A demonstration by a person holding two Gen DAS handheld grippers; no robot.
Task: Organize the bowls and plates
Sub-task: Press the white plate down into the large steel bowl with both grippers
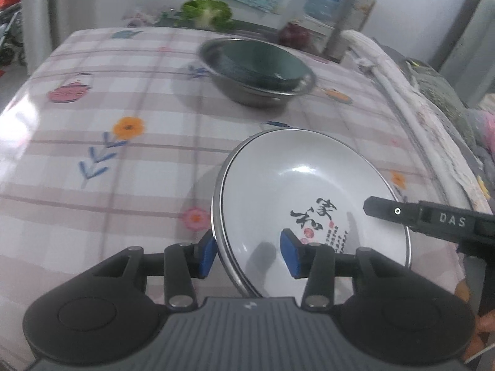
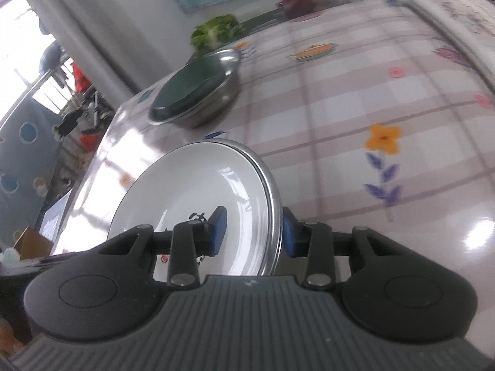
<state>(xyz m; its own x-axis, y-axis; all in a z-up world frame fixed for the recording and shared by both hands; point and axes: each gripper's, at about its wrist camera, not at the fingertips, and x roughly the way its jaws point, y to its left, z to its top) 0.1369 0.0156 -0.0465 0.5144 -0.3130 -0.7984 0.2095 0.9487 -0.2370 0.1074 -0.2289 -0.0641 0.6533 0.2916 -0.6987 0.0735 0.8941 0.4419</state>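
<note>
Two tongs grip one stack of dishes, from opposite sides. Left tongs (image 1: 250,255) are clamped on the near-left rim of the white plate (image 1: 309,191), w/ one blue pad under the rim and the other on the plate's inner face, beside the black calligraphy. Right tongs (image 2: 252,236) are clamped on the right rim of the same plate (image 2: 198,198), one pad inside, one outside. In the left wrist view the right tongs' black finger, marked DAS, reaches in over the plate's far-right edge. Under the white plate sits a steel plate (image 1: 218,216), its silver rim showing just outside the white one, so both pairs of pads pinch the 2 rims together. The stack looks tilted and lifted off the bench (image 1: 123,170), which has a glossy pink-and-white check cloth w/ flower and teapot prints. Ahead of both tongs, well apart from the stack, a steel basin (image 1: 263,92) stands on the bench w/ a dark green dish (image 1: 256,61) nested inside. Beyond that, at the bench's far edge, are a leafy green veg (image 1: 207,12) and a dark red pot (image 1: 294,35), both blurred. Past the bench on the left tongs' right side runs a white padded rail (image 1: 402,99) w/ grey fabric behind it.
</note>
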